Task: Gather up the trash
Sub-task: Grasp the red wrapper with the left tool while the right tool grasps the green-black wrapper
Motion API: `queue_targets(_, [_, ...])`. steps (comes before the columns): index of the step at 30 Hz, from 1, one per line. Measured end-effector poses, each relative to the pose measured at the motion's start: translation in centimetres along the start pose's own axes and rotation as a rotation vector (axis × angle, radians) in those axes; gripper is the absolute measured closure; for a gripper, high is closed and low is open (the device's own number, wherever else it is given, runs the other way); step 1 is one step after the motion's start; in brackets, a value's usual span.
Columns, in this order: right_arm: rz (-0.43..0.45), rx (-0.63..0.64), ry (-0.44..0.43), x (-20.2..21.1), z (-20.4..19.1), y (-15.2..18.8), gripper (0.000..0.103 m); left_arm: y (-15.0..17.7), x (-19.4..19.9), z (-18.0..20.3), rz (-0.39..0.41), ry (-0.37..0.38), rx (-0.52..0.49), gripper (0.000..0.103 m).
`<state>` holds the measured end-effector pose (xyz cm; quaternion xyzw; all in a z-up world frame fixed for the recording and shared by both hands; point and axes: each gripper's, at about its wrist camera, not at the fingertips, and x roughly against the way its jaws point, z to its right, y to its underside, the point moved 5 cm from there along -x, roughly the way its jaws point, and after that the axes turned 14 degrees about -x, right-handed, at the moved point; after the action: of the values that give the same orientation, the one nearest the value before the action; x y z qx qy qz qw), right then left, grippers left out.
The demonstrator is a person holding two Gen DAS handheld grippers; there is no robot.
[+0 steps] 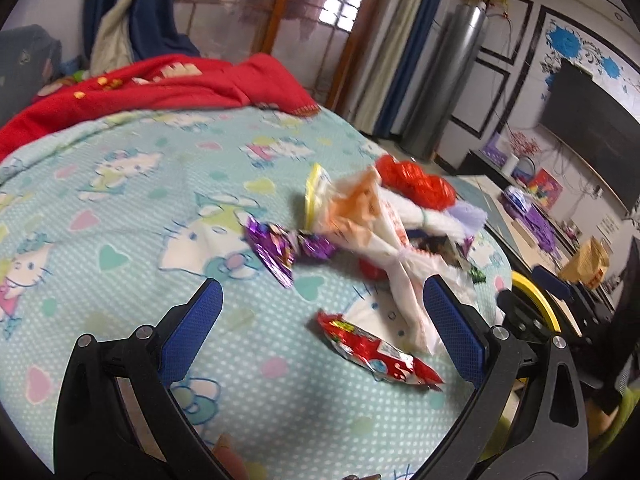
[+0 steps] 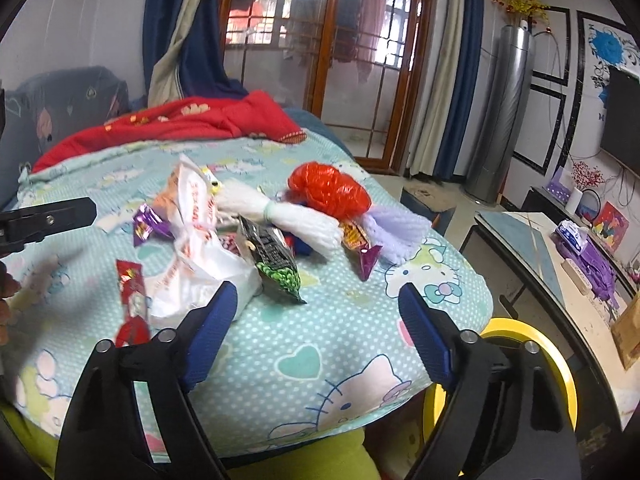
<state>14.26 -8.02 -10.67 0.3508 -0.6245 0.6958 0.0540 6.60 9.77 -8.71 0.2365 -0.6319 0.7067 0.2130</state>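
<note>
A pile of trash lies on the cartoon-cat bedspread (image 1: 120,208). In the left wrist view a red snack wrapper (image 1: 376,350) lies just inside the right finger of my open left gripper (image 1: 323,282), with a purple wrapper (image 1: 280,248), a white plastic bag (image 1: 384,240) and a red plastic bag (image 1: 416,184) beyond. My right gripper (image 2: 316,287) stands open over the bedspread (image 2: 320,360), nothing between its fingers. Ahead of it lie a green-and-black snack packet (image 2: 276,260), the white plastic bag (image 2: 196,256), the red wrapper (image 2: 130,300) and the red plastic bag (image 2: 332,190).
A yellow-rimmed bin (image 2: 552,360) stands below the bed's right edge, behind the right gripper. A red blanket (image 2: 180,124) lies at the far end of the bed. A low table (image 2: 560,264) with boxes stands to the right.
</note>
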Motion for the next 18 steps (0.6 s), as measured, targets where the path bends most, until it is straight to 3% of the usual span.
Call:
queue_targets(5, [-0.022, 0.015, -0.007, -1.8, 0.2, 0.3, 0.034, 1.0, -2.1, 0.7, -0.077, 0.035, -0.003, 0.013])
queue_targets(12, [-0.032, 0.011, -0.044, -3.3, -0.1, 0.1, 0.039, 1.8, -3.9, 0.4, -0.132, 0.071, 0.047, 0.032])
queue_targets(18, [-0.047, 0.008, -0.057, -4.3, -0.2, 0.1, 0.054, 2.5, -4.8, 0.7, -0.166, 0.082, 0.052, 0.047])
